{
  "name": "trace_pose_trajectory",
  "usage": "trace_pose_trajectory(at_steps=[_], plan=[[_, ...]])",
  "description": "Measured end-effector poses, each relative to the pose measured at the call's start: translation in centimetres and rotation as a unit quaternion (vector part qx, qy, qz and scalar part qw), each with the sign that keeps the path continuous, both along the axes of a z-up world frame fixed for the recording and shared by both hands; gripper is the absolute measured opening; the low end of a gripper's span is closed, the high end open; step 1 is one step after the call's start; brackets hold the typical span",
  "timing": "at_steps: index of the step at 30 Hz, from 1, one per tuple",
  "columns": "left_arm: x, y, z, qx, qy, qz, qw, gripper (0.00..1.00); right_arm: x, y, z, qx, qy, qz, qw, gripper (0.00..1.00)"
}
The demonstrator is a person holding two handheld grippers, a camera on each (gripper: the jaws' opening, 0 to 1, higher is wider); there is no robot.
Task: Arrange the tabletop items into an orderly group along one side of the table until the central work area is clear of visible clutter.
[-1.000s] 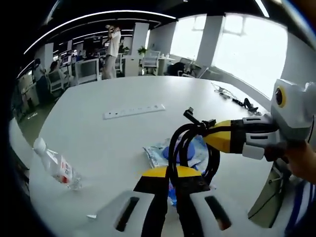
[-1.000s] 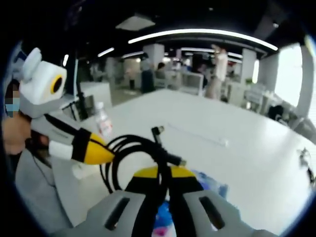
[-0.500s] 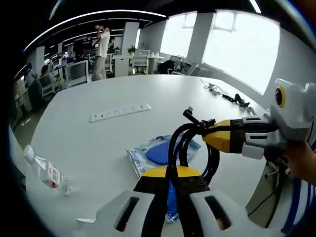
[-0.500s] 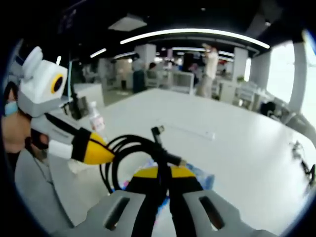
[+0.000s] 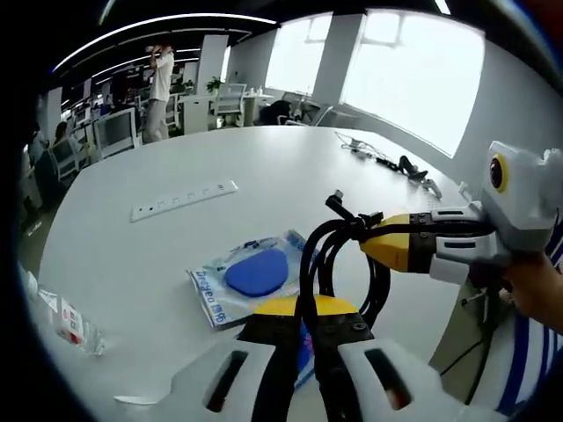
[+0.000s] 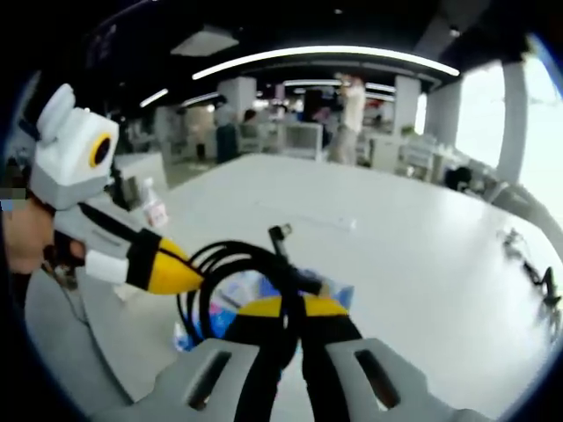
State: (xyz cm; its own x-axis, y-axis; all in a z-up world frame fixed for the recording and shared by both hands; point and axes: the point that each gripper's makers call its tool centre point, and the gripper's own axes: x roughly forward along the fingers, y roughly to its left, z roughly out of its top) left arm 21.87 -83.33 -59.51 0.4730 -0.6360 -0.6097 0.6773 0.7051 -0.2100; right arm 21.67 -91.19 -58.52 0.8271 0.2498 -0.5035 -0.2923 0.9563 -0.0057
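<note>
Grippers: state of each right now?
Left gripper: shut on the coiled black cable.
Right gripper: shut on the same coiled black cable.

The right gripper [image 6: 283,309] has its jaws closed on a coiled black cable [image 6: 230,272]. At 9 o'clock, the left gripper [image 6: 180,271] grips the same coil above the white tabletop [image 6: 413,237].

White table [image 5: 264,167]: power strip [image 5: 184,200], packet [image 5: 251,278], bottle [image 5: 62,321].

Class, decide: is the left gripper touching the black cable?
Touching. In the left gripper view, the left gripper is shut on the coiled black cable, whose strands run down between its jaws; the right gripper pinches the same coil.
</note>
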Motion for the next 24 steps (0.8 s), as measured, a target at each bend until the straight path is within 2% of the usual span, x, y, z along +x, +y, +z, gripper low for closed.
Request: trace_pose_trajectory(at_steps=[7,14,17,24], plan=[[-0.8,-2.1,-1.0,-0.004,0.014,-0.021,0.9997,0.03,-1.2,-2.0,-0.5,-0.008,0.007,-0.021,0.9997,0.03],[-1.7,-4.6,-2.0,-0.021,0.03,-0.043,0.9984,0.03,-2.8,-4.8,-1.8,0.001,0.022,-0.055,0.9982,0.03],[-2.2,-5.6,-2.6,-0.018,0.035,-0.052,0.9978,0.03,-3.1,-5.5,-2.3,-0.008,0.027,-0.057,0.998,0.03],[-2.4,-6.4,-3.7,-0.016,0.047,-0.057,0.9971,0.03,-3.1,-6.2,-3.1,-0.016,0.035,-0.059,0.9975,0.03]])
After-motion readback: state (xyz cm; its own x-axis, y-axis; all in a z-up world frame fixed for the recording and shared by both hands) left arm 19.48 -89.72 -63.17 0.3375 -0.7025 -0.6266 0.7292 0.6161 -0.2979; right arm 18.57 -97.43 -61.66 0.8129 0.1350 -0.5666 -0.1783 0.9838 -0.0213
